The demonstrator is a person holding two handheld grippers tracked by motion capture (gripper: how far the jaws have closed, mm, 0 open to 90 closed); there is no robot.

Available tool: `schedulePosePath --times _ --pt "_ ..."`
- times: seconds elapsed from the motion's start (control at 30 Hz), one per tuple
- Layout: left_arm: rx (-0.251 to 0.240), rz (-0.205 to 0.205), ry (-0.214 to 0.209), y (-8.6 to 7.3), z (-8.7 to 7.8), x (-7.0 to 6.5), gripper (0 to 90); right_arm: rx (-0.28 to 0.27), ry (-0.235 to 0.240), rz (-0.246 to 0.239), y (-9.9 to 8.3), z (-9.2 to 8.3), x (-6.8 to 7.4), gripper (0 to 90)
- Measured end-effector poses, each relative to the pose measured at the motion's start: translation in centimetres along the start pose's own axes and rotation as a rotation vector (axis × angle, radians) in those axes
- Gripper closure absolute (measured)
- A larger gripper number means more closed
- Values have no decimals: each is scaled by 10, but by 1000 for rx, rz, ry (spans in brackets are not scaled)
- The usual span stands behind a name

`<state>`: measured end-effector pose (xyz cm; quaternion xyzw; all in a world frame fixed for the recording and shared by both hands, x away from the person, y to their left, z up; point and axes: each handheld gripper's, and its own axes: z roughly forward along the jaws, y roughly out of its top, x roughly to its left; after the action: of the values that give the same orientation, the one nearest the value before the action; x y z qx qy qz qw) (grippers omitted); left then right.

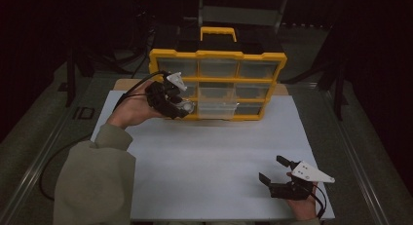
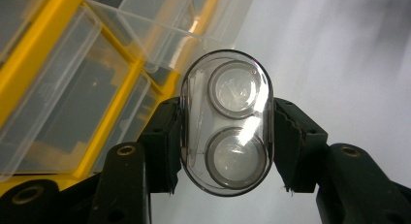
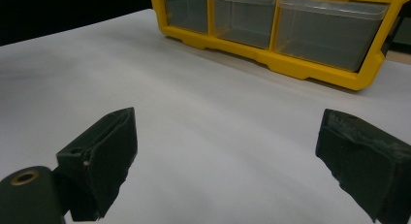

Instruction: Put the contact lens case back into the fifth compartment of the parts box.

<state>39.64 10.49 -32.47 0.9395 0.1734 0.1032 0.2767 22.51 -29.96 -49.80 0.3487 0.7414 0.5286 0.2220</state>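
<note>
Item — clear oval case [image 2: 227,122], two round wells, held crosswise between the jaws of our left tool [image 1: 181,107], which is clamped on its long sides. We hold it at the far left of the desk, just in front of the yellow drawer organizer [image 1: 217,54], by its lower-left drawers.

Step in hand, as we judge it — stowing the case in a drawer. One clear drawer [image 1: 216,108] in the middle column juts forward, just right of the case. The next move calls for a short carry rightward over that drawer, case levelled, then a gentle release.

Our right tool [image 1: 275,170] — jaws spread wide, holding nothing, resting at the near right.

Surface — white sheet [image 1: 209,161] over the desk, bare and flat.

Room — dark beyond the desk; little can be made out.
</note>
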Motion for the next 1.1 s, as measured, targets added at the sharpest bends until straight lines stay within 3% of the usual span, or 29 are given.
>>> schedulePosePath --times 0.5,1.1 --pt "1 4 14 17 -4 7 493 -4 3 8 0 0 -1 79" --pt "-20 -22 15 39 -3 16 492 -8 1 15 0 0 -1 79"
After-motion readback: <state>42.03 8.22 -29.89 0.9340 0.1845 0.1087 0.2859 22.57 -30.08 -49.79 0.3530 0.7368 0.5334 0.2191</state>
